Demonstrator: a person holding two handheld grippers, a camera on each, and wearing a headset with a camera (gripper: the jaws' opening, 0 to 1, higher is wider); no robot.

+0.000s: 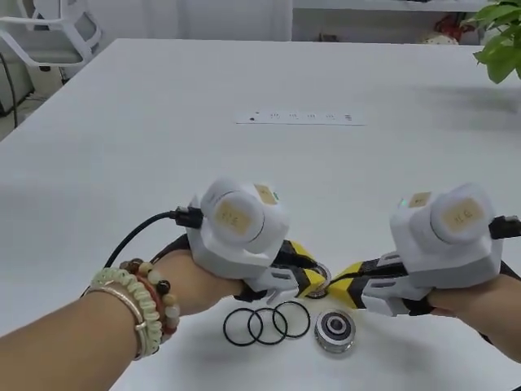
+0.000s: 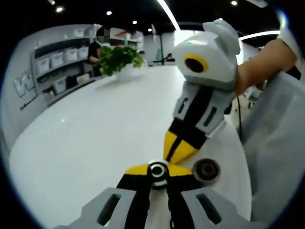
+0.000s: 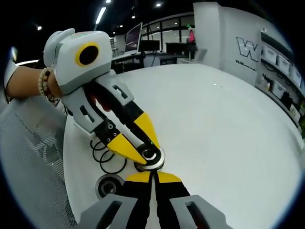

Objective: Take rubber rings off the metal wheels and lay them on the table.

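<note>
A small metal wheel (image 1: 321, 271) (image 2: 158, 170) (image 3: 151, 156) hangs just above the white table, and my left gripper (image 1: 313, 278) (image 2: 158, 175) (image 3: 147, 152) is shut on it. My right gripper (image 1: 336, 278) (image 3: 152, 176) (image 2: 173, 153) comes in from the opposite side with its yellow tips shut and touching that wheel's rim. I cannot tell if they pinch a ring. Three black rubber rings (image 1: 266, 324) (image 3: 106, 153) lie overlapping in a row on the table below the left gripper. A second metal wheel (image 1: 334, 330) (image 2: 206, 170) (image 3: 108, 186) lies flat beside them.
The white table (image 1: 244, 163) stretches far ahead with a flush socket strip (image 1: 299, 118) in its middle. A potted plant (image 1: 501, 41) stands at the far right and an office chair (image 1: 57, 32) at the far left.
</note>
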